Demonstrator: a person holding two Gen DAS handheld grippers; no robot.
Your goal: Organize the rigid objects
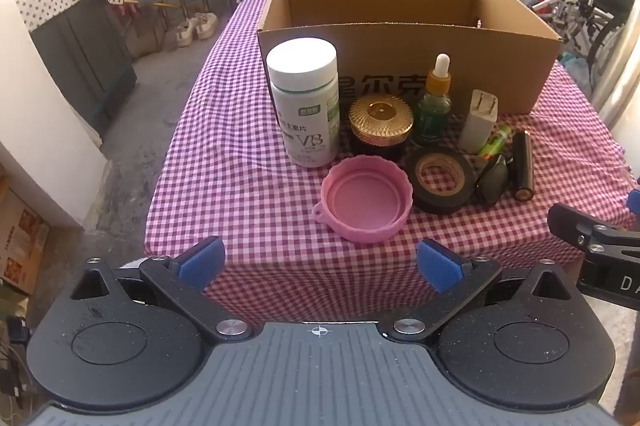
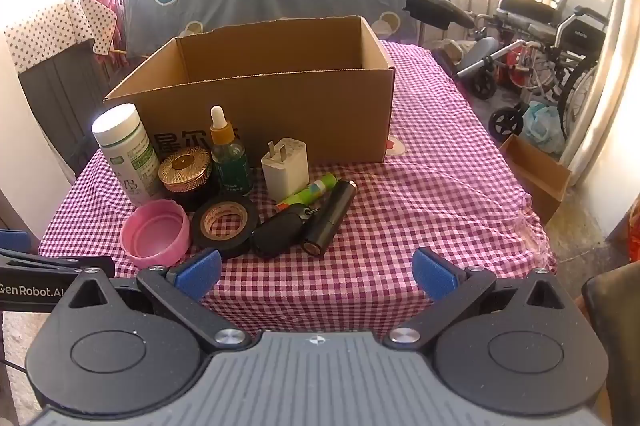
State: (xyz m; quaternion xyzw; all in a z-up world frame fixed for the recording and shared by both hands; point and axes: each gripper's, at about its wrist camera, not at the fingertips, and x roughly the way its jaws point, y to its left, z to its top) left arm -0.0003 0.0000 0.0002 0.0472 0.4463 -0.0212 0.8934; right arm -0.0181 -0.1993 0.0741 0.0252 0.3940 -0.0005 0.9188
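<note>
Both claws wide and empty: left claw (image 1: 320,266), right claw (image 2: 316,272), hovering near tabletop (image 2: 440,194) edge. Small items bunched before open cardboard box (image 2: 280,98), apparently ready for loading.

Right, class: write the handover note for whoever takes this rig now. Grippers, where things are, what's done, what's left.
Left gripper: jaws open, empty. Right gripper: jaws open, empty.
Cardboard box stands at the back of the table; no items visible inside.
In front of it: white bottle, gold-lidded jar, dropper bottle, charger, pink lid, tape roll, black cylinder.
Done: nothing apparent. Left: everything.
</note>
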